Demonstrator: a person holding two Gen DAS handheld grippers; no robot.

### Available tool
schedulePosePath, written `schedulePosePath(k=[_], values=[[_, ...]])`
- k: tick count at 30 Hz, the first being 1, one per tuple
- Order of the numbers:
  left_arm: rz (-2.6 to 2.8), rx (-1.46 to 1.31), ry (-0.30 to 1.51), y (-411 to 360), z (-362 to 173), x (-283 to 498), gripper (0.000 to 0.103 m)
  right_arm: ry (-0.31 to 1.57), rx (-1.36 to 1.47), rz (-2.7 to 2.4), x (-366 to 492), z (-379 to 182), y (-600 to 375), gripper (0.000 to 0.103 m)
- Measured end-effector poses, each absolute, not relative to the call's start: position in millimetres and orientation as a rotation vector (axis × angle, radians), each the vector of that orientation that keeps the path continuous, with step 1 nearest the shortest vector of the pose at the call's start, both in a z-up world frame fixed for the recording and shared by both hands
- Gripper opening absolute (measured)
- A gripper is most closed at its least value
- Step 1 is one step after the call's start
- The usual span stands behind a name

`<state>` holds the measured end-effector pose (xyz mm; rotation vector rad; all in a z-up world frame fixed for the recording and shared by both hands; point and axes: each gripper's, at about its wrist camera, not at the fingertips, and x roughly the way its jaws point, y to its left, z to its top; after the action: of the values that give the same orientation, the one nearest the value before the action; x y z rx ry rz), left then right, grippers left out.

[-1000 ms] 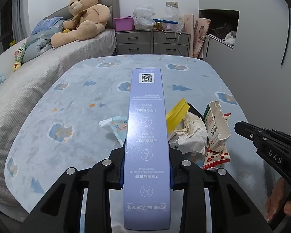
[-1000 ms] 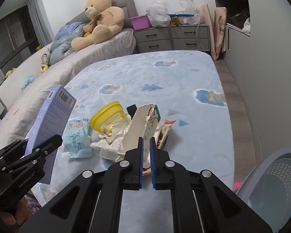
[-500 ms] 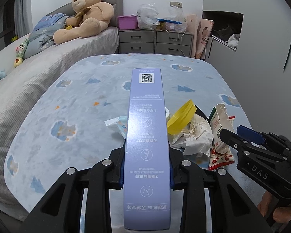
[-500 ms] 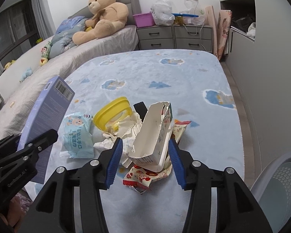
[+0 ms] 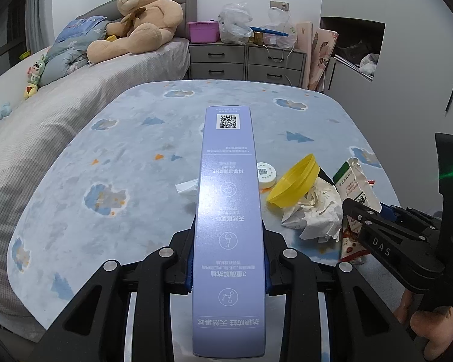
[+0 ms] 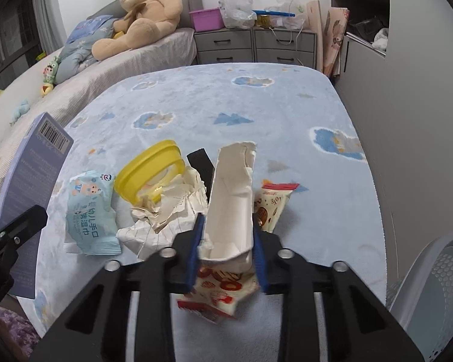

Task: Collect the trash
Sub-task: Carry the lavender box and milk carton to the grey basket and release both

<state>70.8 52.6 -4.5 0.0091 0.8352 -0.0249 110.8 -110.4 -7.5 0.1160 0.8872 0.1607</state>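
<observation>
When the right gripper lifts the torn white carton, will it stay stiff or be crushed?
The torn carton looks like thin, creased, opened card, so it probably buckles under the blue pads of the right gripper, which have just been closing on it. It seems empty, so probably light. It may snag the wrapper beneath.

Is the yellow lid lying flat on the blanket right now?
No. The yellow lid is tilted, one edge propped up on the crumpled paper rather than flat on the blue blanket.

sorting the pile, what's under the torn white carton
A red-and-white snack wrapper lies under the torn carton, sticking out in front. What lies further under the carton is covered.
</observation>
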Motion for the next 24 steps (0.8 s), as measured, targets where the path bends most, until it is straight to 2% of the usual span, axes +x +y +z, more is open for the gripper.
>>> schedulePosePath(k=[12, 24], values=[[-0.057, 0.011, 0.829, 49.1, -2.4, 67.6, 0.031, 0.811, 0.176, 0.180, 91.1, 20.2, -130.3, 0.027], [-0.207, 0.055, 0.810, -5.2, 0.3, 48.6, 0.031, 0.725, 0.246, 0.016, 24.7, 53.1, -219.4, 0.027]])
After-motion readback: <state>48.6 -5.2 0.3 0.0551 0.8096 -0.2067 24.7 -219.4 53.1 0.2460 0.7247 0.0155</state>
